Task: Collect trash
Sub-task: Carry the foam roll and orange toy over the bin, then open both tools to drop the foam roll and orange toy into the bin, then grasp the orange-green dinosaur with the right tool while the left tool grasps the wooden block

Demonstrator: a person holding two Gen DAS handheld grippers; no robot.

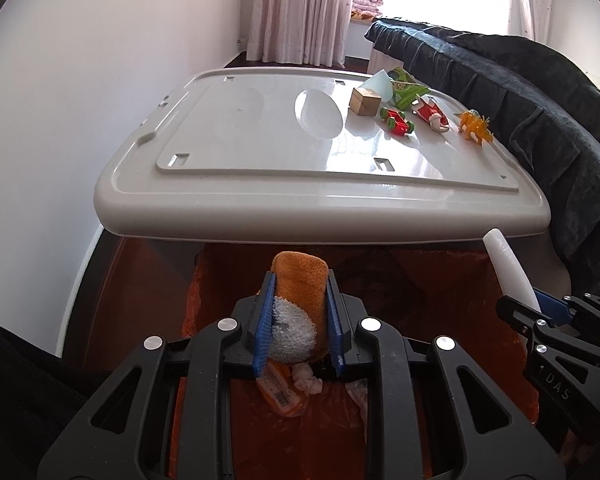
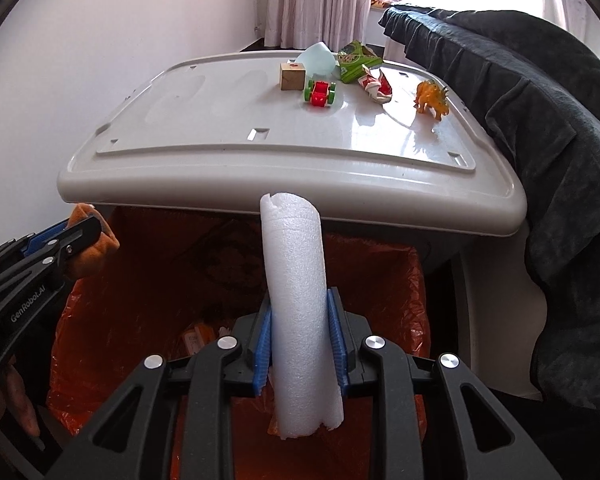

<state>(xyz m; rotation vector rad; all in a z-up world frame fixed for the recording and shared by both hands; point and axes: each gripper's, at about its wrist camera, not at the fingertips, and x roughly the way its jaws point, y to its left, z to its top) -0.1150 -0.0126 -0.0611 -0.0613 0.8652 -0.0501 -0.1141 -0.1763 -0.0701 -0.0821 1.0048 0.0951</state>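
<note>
My left gripper (image 1: 300, 284) is shut on an orange and white cloth (image 1: 300, 280) and holds it above the bin with the orange bag (image 1: 332, 420). My right gripper (image 2: 298, 300) is shut on a white foam roll (image 2: 296, 280), upright over the same bin (image 2: 380, 280). Each gripper shows in the other view: the right gripper (image 1: 548, 320) and the left gripper (image 2: 64, 236). In the bag lie an orange wrapper (image 1: 282, 396) and crumpled tissue (image 1: 308, 378). On the grey lid (image 1: 260, 152) lie a red-white crumpled wrapper (image 1: 432, 114), a green packet (image 1: 406, 88) and pale paper (image 1: 380, 84).
On the lid also stand a wooden cube (image 1: 364, 100), a red toy car (image 1: 396, 120) and an orange dinosaur (image 1: 476, 126). A dark blanket-covered sofa (image 1: 540, 120) lies along the right. A white wall (image 1: 60, 120) is at left, curtains (image 1: 300, 8) behind.
</note>
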